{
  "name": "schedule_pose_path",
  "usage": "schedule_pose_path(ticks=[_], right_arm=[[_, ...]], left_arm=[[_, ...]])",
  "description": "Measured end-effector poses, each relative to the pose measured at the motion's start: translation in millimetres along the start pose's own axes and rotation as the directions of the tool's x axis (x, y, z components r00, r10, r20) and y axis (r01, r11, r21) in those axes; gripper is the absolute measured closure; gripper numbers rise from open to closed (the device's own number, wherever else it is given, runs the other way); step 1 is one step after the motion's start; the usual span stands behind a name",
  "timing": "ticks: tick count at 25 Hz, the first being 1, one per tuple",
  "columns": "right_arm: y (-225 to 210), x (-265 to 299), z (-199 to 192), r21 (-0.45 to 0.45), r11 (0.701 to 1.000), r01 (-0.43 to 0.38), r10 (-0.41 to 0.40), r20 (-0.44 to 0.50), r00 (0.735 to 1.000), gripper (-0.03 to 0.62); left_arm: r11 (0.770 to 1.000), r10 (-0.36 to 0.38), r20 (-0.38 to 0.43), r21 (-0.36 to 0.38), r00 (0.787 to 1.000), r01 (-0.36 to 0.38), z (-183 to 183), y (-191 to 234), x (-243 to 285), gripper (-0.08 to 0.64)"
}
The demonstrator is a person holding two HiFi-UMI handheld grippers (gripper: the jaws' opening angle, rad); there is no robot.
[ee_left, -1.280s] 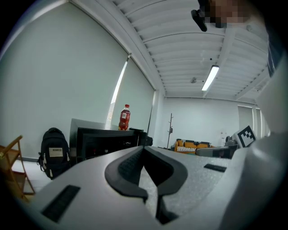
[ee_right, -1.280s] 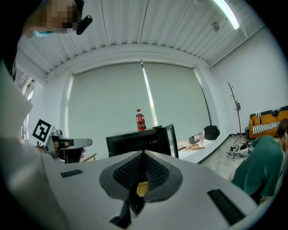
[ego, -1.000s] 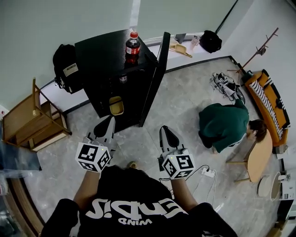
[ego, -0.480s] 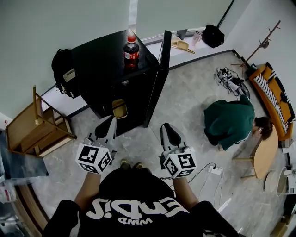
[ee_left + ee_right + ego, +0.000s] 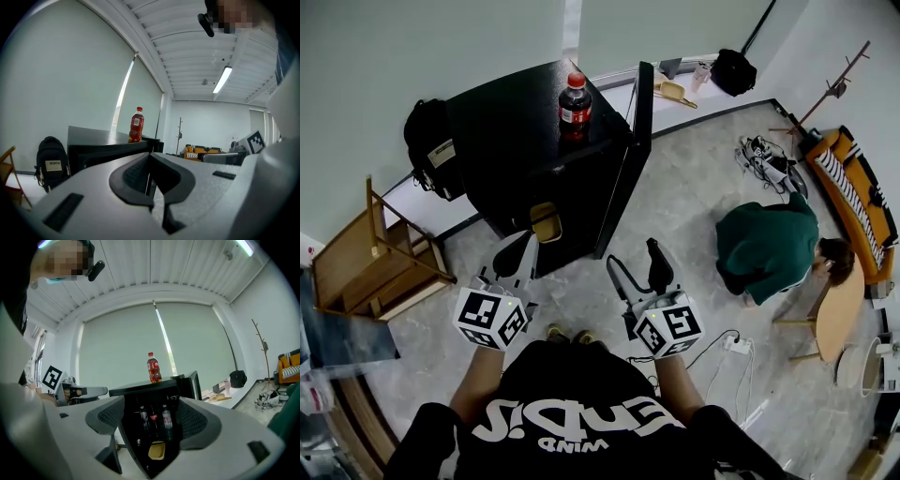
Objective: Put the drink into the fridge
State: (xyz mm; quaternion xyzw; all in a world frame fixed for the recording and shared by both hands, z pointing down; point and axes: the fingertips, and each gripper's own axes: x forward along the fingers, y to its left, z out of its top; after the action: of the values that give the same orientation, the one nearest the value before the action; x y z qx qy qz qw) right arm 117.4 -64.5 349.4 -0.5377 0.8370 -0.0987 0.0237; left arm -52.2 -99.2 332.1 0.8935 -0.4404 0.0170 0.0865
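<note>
My right fingers (image 5: 199,420) have just been opening and are standing wide with nothing between them, readying, I judge, for a bottle-wide grasp. My left fingers (image 5: 136,174) are pressing together, empty; that side looks spare for the moment. I am holding the right gripper (image 5: 636,261) and left gripper (image 5: 523,246) level over bare floor (image 5: 675,206), short of the fridge (image 5: 511,127). Its door (image 5: 636,141) is standing open, edge-on at the right, so I am facing the interior, where other bottles (image 5: 154,417) and a yellow tub (image 5: 157,451) are sitting. The drink (image 5: 573,100) is standing upright on the fridge's top near the door-side edge — well apart from both grippers. Straight ahead the way is lying open; a wooden chair (image 5: 370,248) is crowding the left, and a person (image 5: 764,248) is crouching well off to the right.
</note>
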Motion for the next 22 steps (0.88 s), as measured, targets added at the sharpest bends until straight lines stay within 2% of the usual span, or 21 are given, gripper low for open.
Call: schedule_pose_path(ticks=[6, 13, 18, 22], right_arm=[[3.1, 36.4, 18.9, -0.021, 0.998, -0.052, 0.052, 0.017, 0.998, 0.244], [1.9, 117.1, 62.2, -0.059, 0.993, -0.106, 0.110, 0.058, 0.992, 0.244], [-5.1, 173.0, 91.9, -0.062, 0.992, -0.110, 0.115, 0.083, 0.990, 0.244], [-7.7, 213.0, 102.0, -0.088, 0.989, -0.115, 0.120, 0.059, 0.991, 0.244]], left_arm=[[1.000, 0.003, 0.008, -0.009, 1.000, -0.003, 1.4, 7.1, 2.7, 0.552], [1.000, 0.020, 0.004, -0.004, 1.000, -0.020, -5.2, 14.3, 8.6, 0.552], [1.000, 0.026, -0.007, -0.013, 1.000, -0.026, -11.2, 17.0, 12.0, 0.552], [0.999, 0.031, -0.010, -0.019, 0.999, -0.031, -12.3, 20.1, 11.9, 0.552]])
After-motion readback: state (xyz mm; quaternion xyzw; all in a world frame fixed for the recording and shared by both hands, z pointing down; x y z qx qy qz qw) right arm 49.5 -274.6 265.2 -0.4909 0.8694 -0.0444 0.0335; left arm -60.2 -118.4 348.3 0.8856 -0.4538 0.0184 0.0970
